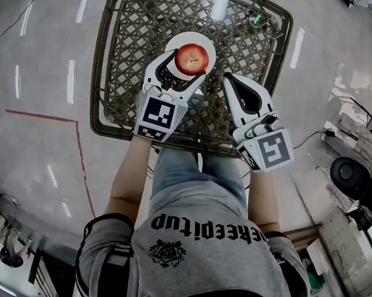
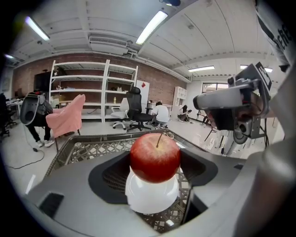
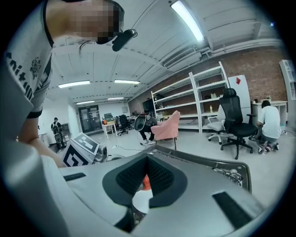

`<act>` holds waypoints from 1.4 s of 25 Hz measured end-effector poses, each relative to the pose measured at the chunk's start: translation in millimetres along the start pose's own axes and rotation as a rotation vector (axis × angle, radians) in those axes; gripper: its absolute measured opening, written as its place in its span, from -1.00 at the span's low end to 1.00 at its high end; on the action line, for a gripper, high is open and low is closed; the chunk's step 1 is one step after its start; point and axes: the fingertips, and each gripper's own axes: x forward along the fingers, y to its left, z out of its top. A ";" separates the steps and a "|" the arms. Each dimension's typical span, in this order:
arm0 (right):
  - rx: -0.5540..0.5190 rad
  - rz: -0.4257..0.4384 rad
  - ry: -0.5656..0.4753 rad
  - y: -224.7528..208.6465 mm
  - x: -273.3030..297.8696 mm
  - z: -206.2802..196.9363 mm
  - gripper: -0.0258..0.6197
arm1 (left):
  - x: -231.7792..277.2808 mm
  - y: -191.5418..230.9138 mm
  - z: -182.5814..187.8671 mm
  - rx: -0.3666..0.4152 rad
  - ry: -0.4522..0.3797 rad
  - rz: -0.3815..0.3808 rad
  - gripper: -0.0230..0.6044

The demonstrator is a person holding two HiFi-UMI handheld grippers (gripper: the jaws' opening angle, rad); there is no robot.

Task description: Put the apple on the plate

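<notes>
Red apple [image 1: 191, 58] filling the middle of the plate [image 1: 207, 42], left gripper [image 1: 184, 70] jaws apart either side, right gripper [image 1: 227, 77] closed just beside, bare wicker table [image 1: 256, 55] beyond, raised rim [image 1: 100, 87] around.

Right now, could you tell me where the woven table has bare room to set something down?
Bare: the left side of the table, between its rim and the plate. Crowded: the middle, where the left gripper flanks the apple, the right gripper beside it, small items at far right.
</notes>
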 end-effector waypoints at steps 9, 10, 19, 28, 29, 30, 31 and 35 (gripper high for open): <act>-0.007 0.006 0.021 0.0 5.5 -8.6 -0.91 | 14.7 7.7 -22.2 0.002 0.028 0.010 0.25; -0.007 0.006 0.024 -0.3 6.1 -9.3 -0.91 | 16.1 8.6 -24.7 0.004 0.033 0.012 0.25; -0.006 0.009 0.035 0.0 8.4 -13.1 -0.91 | 24.7 12.0 -43.9 0.018 0.075 0.026 0.25; -0.004 0.012 0.043 -0.8 9.6 -17.2 -0.91 | 34.3 11.1 -56.1 0.031 0.100 0.025 0.25; -0.004 0.012 0.043 -0.8 9.7 -17.3 -0.91 | 35.1 11.2 -57.5 0.032 0.103 0.025 0.25; -0.004 0.012 0.043 -1.0 9.8 -17.4 -0.91 | 35.9 11.4 -58.9 0.033 0.107 0.026 0.24; -0.004 0.012 0.045 -1.4 9.7 -17.6 -0.91 | 36.7 11.6 -60.1 0.034 0.111 0.027 0.24; -0.002 0.013 0.050 -1.5 9.7 -19.6 -0.91 | 38.4 12.2 -62.5 0.025 0.109 0.028 0.25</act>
